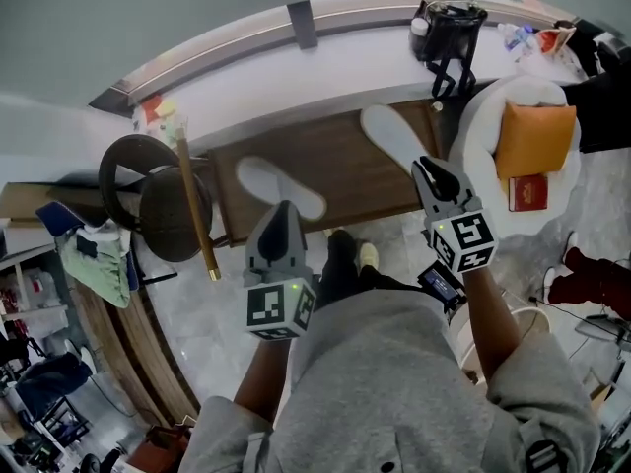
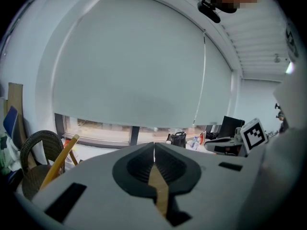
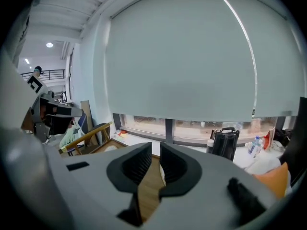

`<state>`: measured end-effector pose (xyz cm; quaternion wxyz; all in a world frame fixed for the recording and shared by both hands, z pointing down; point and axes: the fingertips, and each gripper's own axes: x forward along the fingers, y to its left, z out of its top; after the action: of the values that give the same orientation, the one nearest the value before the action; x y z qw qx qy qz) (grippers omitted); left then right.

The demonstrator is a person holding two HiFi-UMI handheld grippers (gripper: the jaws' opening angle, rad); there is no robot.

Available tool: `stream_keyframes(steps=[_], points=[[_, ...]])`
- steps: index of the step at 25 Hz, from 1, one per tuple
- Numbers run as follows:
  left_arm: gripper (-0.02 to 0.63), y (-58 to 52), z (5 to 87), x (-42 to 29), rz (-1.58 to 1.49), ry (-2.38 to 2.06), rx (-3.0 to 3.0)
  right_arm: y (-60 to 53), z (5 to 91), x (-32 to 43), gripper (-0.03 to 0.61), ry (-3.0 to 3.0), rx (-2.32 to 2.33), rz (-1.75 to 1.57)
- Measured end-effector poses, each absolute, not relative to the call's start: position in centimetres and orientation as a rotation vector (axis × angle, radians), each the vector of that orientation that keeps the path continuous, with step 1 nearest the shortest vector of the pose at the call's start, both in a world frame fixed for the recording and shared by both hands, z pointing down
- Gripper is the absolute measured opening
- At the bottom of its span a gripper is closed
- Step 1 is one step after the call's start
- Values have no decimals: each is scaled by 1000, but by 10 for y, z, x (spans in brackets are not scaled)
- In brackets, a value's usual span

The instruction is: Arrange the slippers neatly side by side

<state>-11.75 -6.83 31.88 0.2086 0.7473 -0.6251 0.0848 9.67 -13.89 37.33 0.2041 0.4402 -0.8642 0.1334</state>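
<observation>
Two white slippers lie apart on a brown wooden platform (image 1: pixel 340 170) in the head view. The left slipper (image 1: pixel 281 187) is angled toward the lower right, and the right slipper (image 1: pixel 392 138) sits farther back. My left gripper (image 1: pixel 283 208) hovers just short of the left slipper's near end, shut and empty. In the left gripper view its jaws (image 2: pixel 154 145) meet in a line. My right gripper (image 1: pixel 426 166) is by the right slipper's near end. In the right gripper view it (image 3: pixel 155 148) shows only a thin slit with wood behind, nothing held.
A round wicker chair (image 1: pixel 158 200) and a leaning wooden stick (image 1: pixel 194 205) stand left of the platform. A black bag (image 1: pixel 449 33) sits on the window ledge behind. A white armchair (image 1: pixel 473 146) with an orange cushion (image 1: pixel 532 136) and a red book (image 1: pixel 528 191) is at right.
</observation>
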Motion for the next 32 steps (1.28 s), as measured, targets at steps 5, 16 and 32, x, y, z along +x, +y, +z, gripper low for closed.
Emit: stream_keyframes(steps=[5, 16, 32], points=[[15, -91, 341, -130, 259, -1714, 2060, -167, 414, 99, 69, -2334, 1222, 400], [15, -134, 407, -153, 318, -1625, 2014, -210, 529, 108, 106, -2137, 1150, 446], [15, -150, 484, -169, 350, -1565, 1906, -225, 612, 118, 63, -2019, 1055, 505]])
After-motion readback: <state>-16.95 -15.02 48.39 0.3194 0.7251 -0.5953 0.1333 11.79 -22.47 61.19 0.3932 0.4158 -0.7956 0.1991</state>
